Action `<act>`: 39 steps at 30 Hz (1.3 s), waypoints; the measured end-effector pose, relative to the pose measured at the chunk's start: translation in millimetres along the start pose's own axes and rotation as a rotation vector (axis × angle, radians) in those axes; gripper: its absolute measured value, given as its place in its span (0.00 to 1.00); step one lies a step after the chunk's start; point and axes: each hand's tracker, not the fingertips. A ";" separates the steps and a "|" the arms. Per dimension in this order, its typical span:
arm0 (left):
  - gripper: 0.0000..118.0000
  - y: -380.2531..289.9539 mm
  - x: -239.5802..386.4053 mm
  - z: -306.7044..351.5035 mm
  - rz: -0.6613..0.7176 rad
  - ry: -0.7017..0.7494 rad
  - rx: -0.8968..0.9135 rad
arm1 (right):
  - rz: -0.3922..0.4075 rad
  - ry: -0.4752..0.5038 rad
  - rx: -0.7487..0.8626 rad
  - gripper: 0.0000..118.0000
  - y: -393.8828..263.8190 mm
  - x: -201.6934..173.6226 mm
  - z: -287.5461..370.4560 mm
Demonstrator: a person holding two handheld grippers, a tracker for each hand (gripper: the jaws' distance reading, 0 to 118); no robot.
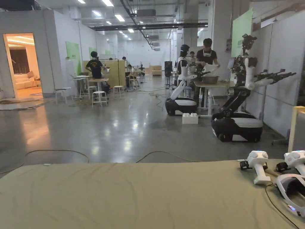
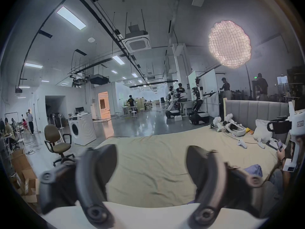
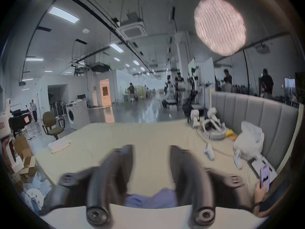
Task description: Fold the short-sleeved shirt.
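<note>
A lavender shirt (image 3: pixel 148 198) lies crumpled on the tan bed sheet (image 1: pixel 134 193), low in the right gripper view, beneath the base of my right gripper (image 3: pixel 151 151). That gripper is open, blurred, with bare sheet between its tips. My left gripper (image 2: pixel 151 150) hovers over the sheet with its jaws wide apart and nothing between them. A corner of the shirt (image 2: pixel 254 169) shows to its right. The right gripper (image 2: pixel 293 126) also appears at the right edge of the left gripper view.
White controllers (image 1: pixel 257 167) and a headset (image 1: pixel 290 188) lie at the bed's far right by a grey headboard (image 2: pixel 257 112). A white bag (image 3: pixel 247 138) sits there too. A folded white cloth (image 3: pixel 59 144) rests on the left corner. A hand holds a phone (image 3: pixel 264 176).
</note>
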 end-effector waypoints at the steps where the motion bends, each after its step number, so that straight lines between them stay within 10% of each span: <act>1: 0.14 1.6 2.0 2.1 0.006 -0.014 0.006 | 0.015 -0.013 0.014 0.02 2.2 -4.6 0.5; 2: 0.00 4.6 4.2 1.1 0.011 -0.032 0.009 | 0.025 -0.018 0.028 0.00 4.3 -8.2 1.8; 16: 0.00 -1.8 -30.3 -15.4 0.237 -0.121 -0.108 | -0.054 0.030 -0.008 0.00 -1.6 1.8 -2.0; 18: 0.28 -23.1 -48.4 -34.2 0.362 -0.138 -0.226 | -0.083 0.043 -0.062 0.00 -9.2 4.8 -2.6; 20: 0.85 -59.6 -79.2 -55.5 0.557 -0.222 -0.397 | -0.085 0.050 -0.090 0.00 -17.5 4.7 -0.3; 22: 0.98 -105.0 -99.7 -76.9 0.727 -0.245 -0.552 | -0.086 0.058 -0.123 0.00 -24.1 6.1 1.9; 35: 0.95 -250.7 -116.7 -138.6 1.150 -0.250 -0.725 | -0.050 0.054 -0.244 0.00 -38.1 -10.2 6.4; 39: 0.54 -250.4 -89.0 -144.7 1.145 -0.355 -0.742 | -0.104 0.062 -0.264 0.00 -40.9 -8.8 1.9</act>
